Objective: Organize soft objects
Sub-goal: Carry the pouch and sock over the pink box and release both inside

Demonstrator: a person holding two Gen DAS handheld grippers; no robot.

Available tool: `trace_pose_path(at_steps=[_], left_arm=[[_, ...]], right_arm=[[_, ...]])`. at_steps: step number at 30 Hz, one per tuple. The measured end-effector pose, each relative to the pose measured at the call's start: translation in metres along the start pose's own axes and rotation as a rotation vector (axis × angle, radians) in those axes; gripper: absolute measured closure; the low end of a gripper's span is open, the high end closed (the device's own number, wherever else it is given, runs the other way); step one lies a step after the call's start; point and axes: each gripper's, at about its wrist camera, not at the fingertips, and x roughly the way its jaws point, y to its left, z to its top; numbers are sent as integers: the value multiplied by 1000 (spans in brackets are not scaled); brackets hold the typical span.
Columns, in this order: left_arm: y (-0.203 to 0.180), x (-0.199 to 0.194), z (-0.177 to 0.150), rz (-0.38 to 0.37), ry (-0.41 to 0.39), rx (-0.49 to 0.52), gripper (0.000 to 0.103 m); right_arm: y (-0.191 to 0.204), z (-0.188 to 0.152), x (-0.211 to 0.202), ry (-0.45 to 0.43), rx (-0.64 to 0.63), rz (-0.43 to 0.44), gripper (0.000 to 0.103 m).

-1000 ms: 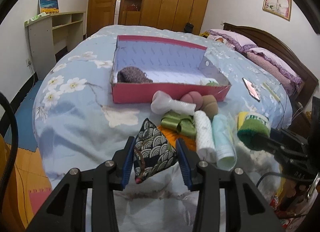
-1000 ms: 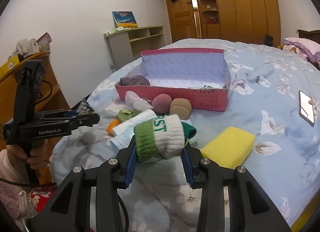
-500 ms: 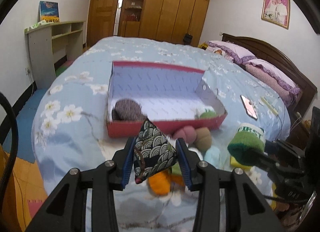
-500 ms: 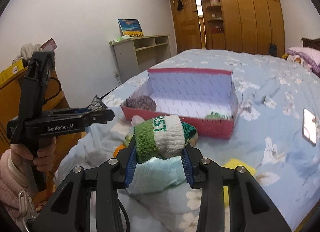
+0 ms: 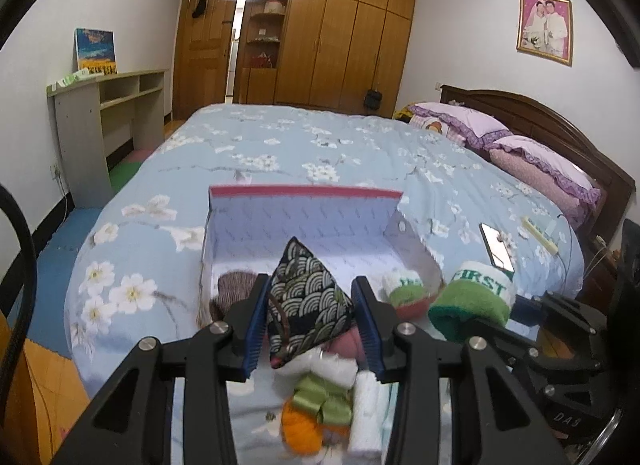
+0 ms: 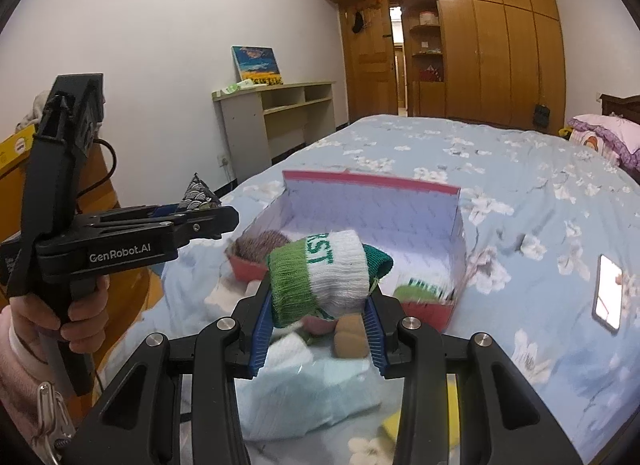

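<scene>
Both claws rose: left claw (image 5: 311,321) grips wave-patterned pouch (image 5: 306,301), right claw (image 6: 318,317) (green-white) rolled sock (image 6: 324,275).

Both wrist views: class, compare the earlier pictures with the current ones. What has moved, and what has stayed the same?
Both hands have risen and come toward the pink box. The left gripper carries the wave-patterned pouch, the right gripper the green-and-white rolled sock; the pile of soft things now lies below them. Unchanged: both grips, the brown knit item and another rolled sock in the box, and the phone on the bed.
</scene>
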Motion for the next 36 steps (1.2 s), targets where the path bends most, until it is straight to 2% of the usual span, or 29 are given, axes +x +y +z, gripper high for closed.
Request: trace_pose_path(at_steps=[8, 16, 28, 36], left_arm=[[-5, 13, 26, 4, -20, -5, 60], [-4, 44, 37, -3, 23, -36, 60], [-7, 105, 13, 9, 122, -41, 60], [-4, 129, -2, 29, 161, -35, 60]], right_arm=[[-20, 28, 20, 6, 53, -14, 62], [-41, 49, 50, 18, 91, -56, 62], [-69, 35, 99, 64, 140, -94, 62], [-92, 19, 127, 106, 193, -124, 62]])
